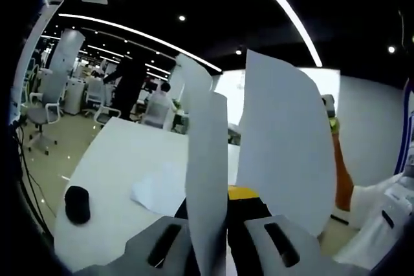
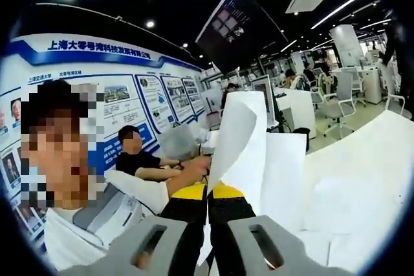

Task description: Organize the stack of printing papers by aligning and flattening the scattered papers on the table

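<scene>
In the left gripper view, several white sheets of paper [image 1: 284, 140] stand upright in the air above the white table [image 1: 123, 153]. My left gripper [image 1: 217, 200] is shut on the lower edge of a narrow, edge-on sheet [image 1: 207, 159]. That sheet hides one of its yellow-tipped fingers. One loose sheet [image 1: 158, 191] lies flat on the table. In the right gripper view, my right gripper [image 2: 207, 192] is shut on the bottom of curled white sheets [image 2: 249, 143], its yellow fingertips [image 2: 224, 191] pressed together. More paper [image 2: 352, 198] lies on the table to the right.
A small black object [image 1: 77, 203] sits near the table's left corner. An orange and green part [image 1: 340, 172] shows behind the big sheet on the right. A person [image 2: 84, 218] is close on the left, a hand [image 2: 194, 167] reaching toward the papers. Office chairs [image 1: 42, 111] stand beyond the table.
</scene>
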A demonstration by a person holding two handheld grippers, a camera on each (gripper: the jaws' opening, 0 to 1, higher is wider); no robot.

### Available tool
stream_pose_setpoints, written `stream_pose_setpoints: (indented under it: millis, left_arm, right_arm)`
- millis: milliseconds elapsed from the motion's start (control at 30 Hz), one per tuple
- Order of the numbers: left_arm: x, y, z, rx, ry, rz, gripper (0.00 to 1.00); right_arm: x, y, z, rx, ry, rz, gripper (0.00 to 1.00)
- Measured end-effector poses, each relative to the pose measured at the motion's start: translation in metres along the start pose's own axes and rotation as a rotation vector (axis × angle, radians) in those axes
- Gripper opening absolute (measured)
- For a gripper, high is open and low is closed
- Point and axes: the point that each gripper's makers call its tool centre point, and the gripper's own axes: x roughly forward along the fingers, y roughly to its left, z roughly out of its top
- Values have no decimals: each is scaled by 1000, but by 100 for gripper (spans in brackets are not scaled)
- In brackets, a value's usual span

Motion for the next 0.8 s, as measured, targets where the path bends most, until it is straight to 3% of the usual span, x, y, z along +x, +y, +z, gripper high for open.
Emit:
stream_pose_setpoints:
  millis: [800]
  left_arm:
    - [-3, 2, 3, -2, 1, 3, 6]
  right_arm:
    - [-1, -34, -7, 50, 20, -71, 0]
